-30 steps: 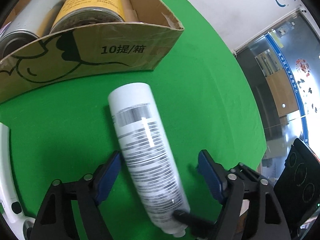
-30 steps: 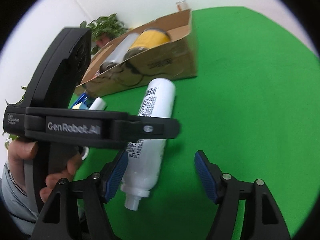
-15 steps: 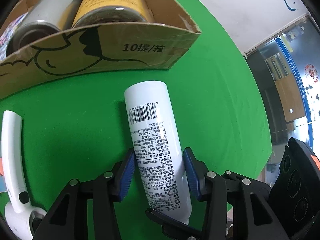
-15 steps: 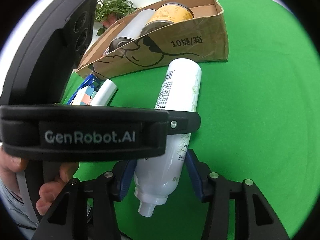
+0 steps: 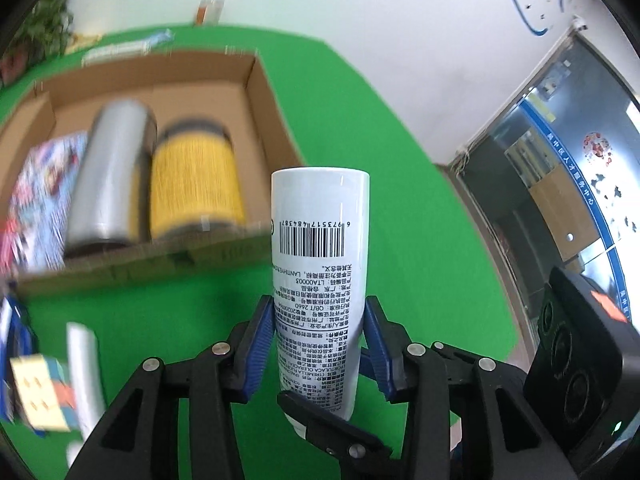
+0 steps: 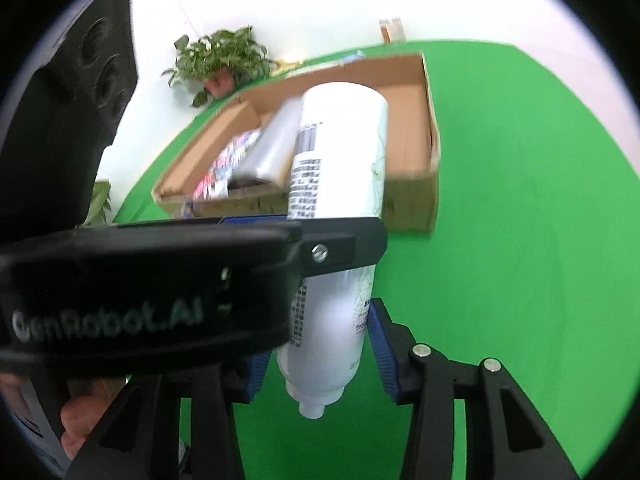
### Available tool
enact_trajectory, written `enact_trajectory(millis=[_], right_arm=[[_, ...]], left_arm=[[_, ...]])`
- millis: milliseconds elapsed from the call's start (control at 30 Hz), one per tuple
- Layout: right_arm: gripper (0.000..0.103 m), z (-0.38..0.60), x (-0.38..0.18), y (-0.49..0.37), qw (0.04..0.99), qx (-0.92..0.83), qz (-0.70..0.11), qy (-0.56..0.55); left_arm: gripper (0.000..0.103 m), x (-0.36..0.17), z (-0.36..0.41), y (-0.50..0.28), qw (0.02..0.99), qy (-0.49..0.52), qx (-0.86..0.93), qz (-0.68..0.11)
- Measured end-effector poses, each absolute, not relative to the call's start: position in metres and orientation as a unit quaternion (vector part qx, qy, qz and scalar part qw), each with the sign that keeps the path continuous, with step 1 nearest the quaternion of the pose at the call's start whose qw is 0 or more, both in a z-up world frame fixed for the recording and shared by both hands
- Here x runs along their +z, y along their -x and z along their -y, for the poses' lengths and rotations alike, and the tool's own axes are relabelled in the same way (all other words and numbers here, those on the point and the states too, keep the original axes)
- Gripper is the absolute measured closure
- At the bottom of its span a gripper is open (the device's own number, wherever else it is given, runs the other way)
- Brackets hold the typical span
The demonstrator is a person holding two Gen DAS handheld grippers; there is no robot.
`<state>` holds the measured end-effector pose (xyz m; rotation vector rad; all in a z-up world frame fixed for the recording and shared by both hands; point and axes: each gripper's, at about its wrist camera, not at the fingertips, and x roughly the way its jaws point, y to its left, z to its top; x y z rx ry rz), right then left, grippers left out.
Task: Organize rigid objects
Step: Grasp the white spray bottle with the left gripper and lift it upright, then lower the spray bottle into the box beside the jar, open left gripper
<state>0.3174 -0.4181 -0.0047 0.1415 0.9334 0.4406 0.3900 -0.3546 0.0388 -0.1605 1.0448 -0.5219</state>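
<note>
Barcode digits 6 973517 484387 are showing on the one white cylindrical plastic bottle (image 5: 320,280) that we are pinching between our left gripper (image 5: 318,344) and right gripper (image 6: 316,356), both still closing on it. "GenRobot.AI" is reading on the left tool. Beyond the fingers, one brown cardboard box (image 5: 260,92) is holding one blurred silver can (image 5: 108,176) and one yellow can (image 5: 196,184).

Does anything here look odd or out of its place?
Yes: both tools, left tool and right tool, are closing on the same white cylindrical plastic bottle, held off the green cloth, its cap missing.
</note>
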Motion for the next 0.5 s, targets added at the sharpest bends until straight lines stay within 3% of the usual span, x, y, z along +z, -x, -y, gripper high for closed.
enact_trajectory(millis=[300, 500], right_arm=[[0.059, 0.399, 0.047, -0.392, 0.889, 0.205, -0.406, -0.044], [0.059, 0.397, 0.060, -0.450, 0.889, 0.195, -0.414, -0.024]], left_arm=[[0.062, 0.114, 0.324, -0.470, 0.849, 0.090, -0.265, -0.448], [0.062, 0.126, 0.317, -0.551, 0.831, 0.116, -0.276, -0.469]])
